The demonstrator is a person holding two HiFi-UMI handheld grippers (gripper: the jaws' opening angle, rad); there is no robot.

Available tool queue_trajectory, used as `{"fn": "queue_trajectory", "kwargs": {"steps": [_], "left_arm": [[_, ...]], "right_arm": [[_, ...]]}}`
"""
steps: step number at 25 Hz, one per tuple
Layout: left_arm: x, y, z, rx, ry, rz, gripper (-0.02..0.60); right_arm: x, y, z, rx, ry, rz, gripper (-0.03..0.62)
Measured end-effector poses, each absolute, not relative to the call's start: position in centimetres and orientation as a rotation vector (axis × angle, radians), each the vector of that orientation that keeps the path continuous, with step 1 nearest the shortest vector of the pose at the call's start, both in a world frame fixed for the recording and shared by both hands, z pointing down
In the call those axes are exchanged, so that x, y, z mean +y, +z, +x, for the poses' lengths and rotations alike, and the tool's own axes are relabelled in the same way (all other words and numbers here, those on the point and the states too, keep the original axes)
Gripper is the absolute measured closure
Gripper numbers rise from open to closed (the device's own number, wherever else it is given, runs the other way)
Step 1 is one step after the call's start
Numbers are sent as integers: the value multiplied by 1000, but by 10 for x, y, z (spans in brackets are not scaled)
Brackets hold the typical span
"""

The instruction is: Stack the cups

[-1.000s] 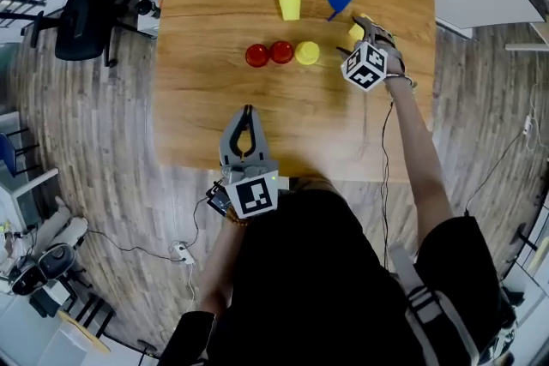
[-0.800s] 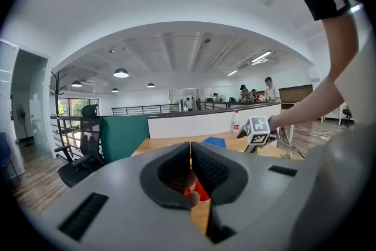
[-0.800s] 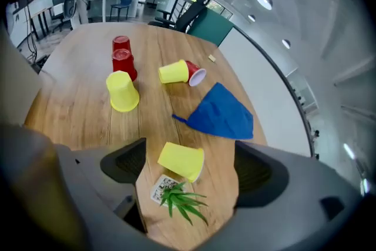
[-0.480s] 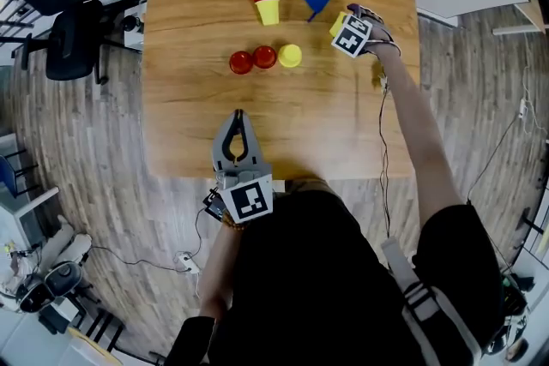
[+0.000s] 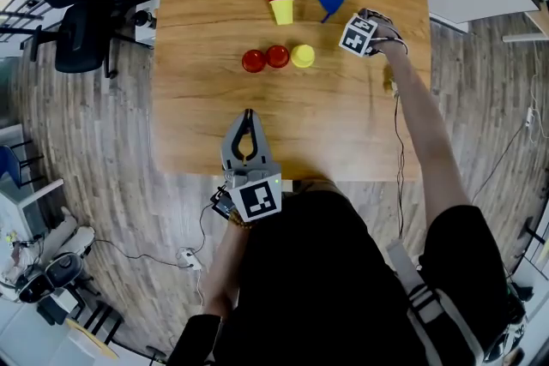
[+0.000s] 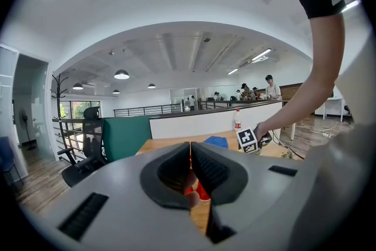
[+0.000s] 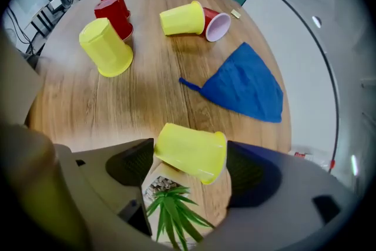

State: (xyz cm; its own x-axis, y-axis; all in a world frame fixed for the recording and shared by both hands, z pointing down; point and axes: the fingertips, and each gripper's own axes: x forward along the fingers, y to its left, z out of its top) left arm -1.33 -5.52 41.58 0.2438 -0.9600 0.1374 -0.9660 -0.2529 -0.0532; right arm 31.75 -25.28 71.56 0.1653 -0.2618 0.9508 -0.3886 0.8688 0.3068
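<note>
Yellow cup (image 7: 191, 153), plain and tapered, on its side near the blue cloth (image 7: 247, 88) on the tabletop (image 7: 117, 109). Right gripper (image 7: 189, 166) fingers have just been closing onto its ends. Left gripper (image 6: 190, 156) fingers together.

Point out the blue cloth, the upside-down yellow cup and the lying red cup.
blue cloth (image 7: 244, 88): right gripper view, middle
upside-down yellow cup (image 7: 106, 47): right gripper view, side
lying red cup (image 7: 216, 25): right gripper view, white inside
</note>
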Motion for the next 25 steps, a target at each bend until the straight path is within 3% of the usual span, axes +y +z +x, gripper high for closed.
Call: {"fn": "queue_trajectory", "kwargs": {"steps": [11, 20, 21, 25], "left_arm": [[-54, 415, -8, -1851, 196, 2458, 557], [-68, 441, 29, -1457, 200, 2512, 551], [-70, 442, 32, -1423, 185, 2507, 543], [-76, 450, 49, -1207, 55, 2436, 367]], "right_arm": [[-254, 659, 290, -1549, -40, 628, 194], [-208, 545, 215, -1931, -290, 793, 195], [-196, 531, 202, -1986, -322, 811, 195], [-142, 487, 153, -2189, -385, 900, 195]]}}
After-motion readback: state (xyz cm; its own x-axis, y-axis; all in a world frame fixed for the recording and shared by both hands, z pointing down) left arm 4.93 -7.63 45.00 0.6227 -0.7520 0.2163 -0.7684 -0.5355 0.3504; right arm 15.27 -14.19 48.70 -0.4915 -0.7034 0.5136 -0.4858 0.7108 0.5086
